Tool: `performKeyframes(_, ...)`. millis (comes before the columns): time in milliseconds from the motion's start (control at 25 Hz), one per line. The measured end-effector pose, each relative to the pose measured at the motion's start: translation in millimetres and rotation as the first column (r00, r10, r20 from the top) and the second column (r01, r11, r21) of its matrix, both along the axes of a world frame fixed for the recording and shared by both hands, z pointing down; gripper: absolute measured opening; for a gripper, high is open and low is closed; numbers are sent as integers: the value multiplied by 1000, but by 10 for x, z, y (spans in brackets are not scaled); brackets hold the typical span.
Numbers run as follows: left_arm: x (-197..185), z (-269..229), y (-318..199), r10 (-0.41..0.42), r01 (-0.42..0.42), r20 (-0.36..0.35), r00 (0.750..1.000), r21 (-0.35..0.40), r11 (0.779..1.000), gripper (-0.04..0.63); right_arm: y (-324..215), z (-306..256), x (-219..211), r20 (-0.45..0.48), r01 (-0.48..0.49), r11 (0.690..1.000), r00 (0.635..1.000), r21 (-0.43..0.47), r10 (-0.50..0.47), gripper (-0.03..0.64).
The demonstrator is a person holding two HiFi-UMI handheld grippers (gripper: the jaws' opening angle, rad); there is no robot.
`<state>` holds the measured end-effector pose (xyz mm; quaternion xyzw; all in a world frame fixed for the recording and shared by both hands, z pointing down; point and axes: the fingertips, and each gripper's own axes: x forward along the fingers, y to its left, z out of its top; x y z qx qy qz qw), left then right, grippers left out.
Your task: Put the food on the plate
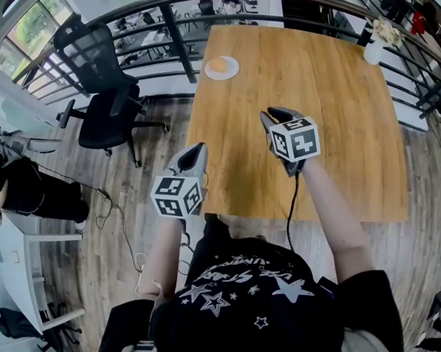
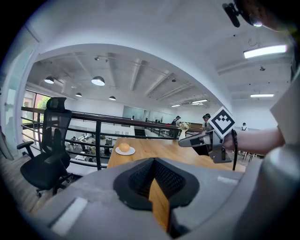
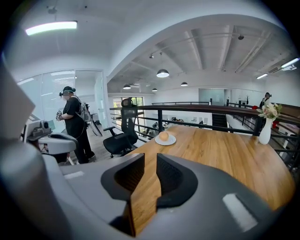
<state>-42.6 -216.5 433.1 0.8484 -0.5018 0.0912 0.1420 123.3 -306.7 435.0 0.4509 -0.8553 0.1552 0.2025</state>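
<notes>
A round orange piece of food (image 1: 219,64) lies on a small white plate (image 1: 231,72) at the far left corner of the wooden table (image 1: 331,118). Both grippers hover over the table's near edge, far from the plate. My left gripper (image 1: 200,146) is shut with nothing in it; its tips meet in the left gripper view (image 2: 153,161). A narrow gap shows between the jaws of my right gripper (image 3: 150,157), which is open and empty. The food (image 3: 163,136) and the plate (image 3: 171,140) lie ahead of it, across bare wood.
A white vase with flowers (image 1: 374,47) stands at the table's far right corner. A black office chair (image 1: 100,95) sits left of the table beside a black railing (image 1: 175,40). In the right gripper view a person (image 3: 72,122) stands off to the left.
</notes>
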Motion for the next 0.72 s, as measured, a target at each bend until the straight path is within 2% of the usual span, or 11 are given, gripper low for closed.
performKeyframes(120,215,-21,186,-6,6,3,1000,7,1000,2,225,32,229,11,3,1000,1000,-3,-3,76)
performKeyframes(320,495,-37,464,-17,17,3,1000,15,1000,2,534,88,547,34,-18,1000,999,2,18,3)
performKeyframes(520,680,-76,683,-32,32,7,999,12,999,2,795,77,735,72,-10,1000,997,-3,10,2)
performKeyframes(720,788,-19,838,-29,29,13,999,2,1000,2,957,38,875,110,-29,999,994,31,25,2)
